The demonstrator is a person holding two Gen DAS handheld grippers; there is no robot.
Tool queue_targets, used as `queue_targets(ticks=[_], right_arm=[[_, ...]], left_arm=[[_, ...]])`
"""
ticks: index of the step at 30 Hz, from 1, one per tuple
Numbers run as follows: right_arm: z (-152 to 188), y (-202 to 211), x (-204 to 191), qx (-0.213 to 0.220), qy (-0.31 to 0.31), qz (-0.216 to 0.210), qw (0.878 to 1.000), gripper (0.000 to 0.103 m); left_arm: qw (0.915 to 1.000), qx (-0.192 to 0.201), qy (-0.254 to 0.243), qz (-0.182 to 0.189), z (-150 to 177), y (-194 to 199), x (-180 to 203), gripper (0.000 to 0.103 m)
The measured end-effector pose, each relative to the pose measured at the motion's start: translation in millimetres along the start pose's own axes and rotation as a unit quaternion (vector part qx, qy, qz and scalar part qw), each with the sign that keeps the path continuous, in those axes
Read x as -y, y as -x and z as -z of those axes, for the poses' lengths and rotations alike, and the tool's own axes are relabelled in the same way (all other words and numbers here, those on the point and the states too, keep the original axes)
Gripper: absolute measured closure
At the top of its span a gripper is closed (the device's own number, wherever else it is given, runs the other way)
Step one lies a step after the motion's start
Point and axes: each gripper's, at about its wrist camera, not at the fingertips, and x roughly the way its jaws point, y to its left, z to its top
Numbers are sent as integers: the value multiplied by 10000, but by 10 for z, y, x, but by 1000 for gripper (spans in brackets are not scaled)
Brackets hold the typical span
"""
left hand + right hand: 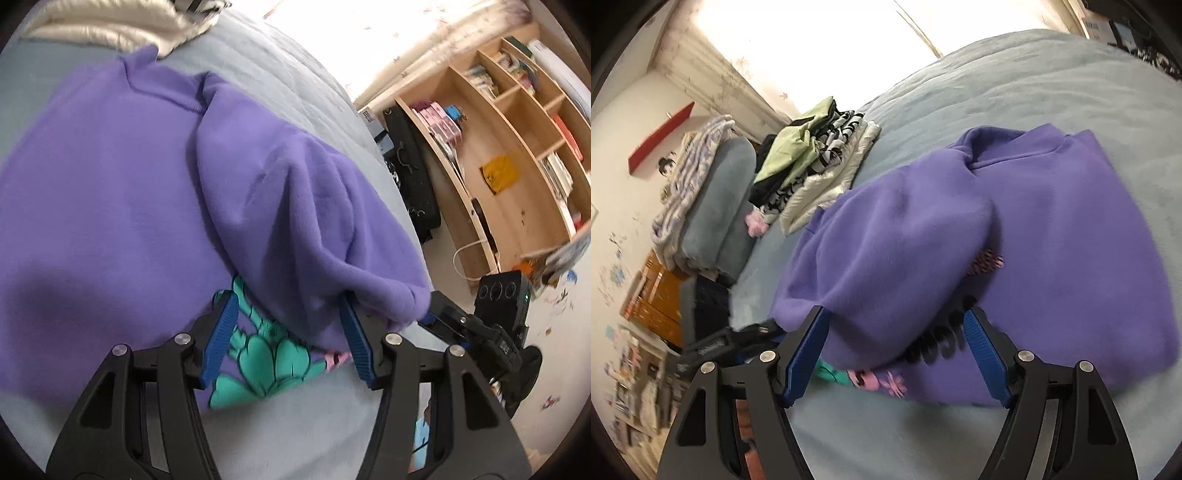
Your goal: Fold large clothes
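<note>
A purple sweatshirt (92, 177) lies on the light blue bedspread (288, 424), with a teal and pink print showing at its near hem. One side is folded over the body as a thick flap (295, 206). My left gripper (288, 299) is open, its blue pads on either side of the flap's near edge and of the teal print. My right gripper (895, 312) is open wider and straddles the flap (886, 251) from the other side without pressing on it. Black lettering shows under the flap.
A pile of folded clothes (812, 155) and a grey-blue pillow (716, 206) sit at the far end of the bed. A white puffy garment (110, 26) lies past the collar. Beside the bed stand a wooden bookshelf (517, 147) and a black bag (410, 166).
</note>
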Motion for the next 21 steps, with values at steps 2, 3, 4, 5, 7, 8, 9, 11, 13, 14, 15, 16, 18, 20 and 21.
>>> queue_targets(ticks=[2, 3, 4, 5, 7, 8, 9, 11, 13, 14, 15, 16, 18, 20, 21], right_arm=[[-45, -140, -16, -53, -1, 10, 10000, 27], [-67, -220, -16, -97, -3, 24, 10000, 27], [-80, -305, -5, -149, -18, 50, 9999, 27], [-87, -366, 16, -190, -50, 36, 9998, 31], [-97, -497, 57, -278, -144, -145, 9994, 49], [-100, -552, 71, -307, -188, -225, 9991, 61], [-102, -593, 80, -316, -212, -278, 9989, 66], [-108, -646, 61, -298, -192, -274, 9990, 72], [-126, -650, 29, -281, -177, -314, 9990, 75], [-139, -636, 11, -238, -192, -332, 9990, 77], [-156, -622, -10, -193, -237, -373, 9988, 78], [-176, -595, -14, -136, -332, -472, 9982, 78], [-195, -552, 13, -73, -530, -665, 9963, 78], [-201, -543, 55, -53, -727, -775, 9943, 78], [-198, -549, 77, -63, -794, -800, 9936, 78]], left_arm=[[10000, 6, 2, 31, -21, -93, -13, 50], [10000, 16, -15, 44, -43, -137, -15, 50], [10000, 29, -30, 73, -72, -183, -19, 49], [9999, 36, -31, 91, -103, -232, -40, 48], [9998, 52, -9, 171, -176, -326, -68, 48], [9998, 66, 6, 201, -203, -362, -70, 48], [9997, 83, 23, 235, -236, -403, -73, 48], [9996, 116, 54, 261, -316, -490, -67, 48], [9992, 196, 106, 320, -385, -525, -31, 48], [9988, 286, 126, 370, -412, -515, -3, 56], [9982, 400, 117, 423, -435, -479, 43, 61], [9974, 553, 76, 451, -457, -423, 105, 64], [9951, 830, -17, 542, -456, -252, 217, 64], [9926, 1022, -57, 649, -436, -75, 269, 64], [9917, 1075, -34, 705, -426, -13, 274, 64]])
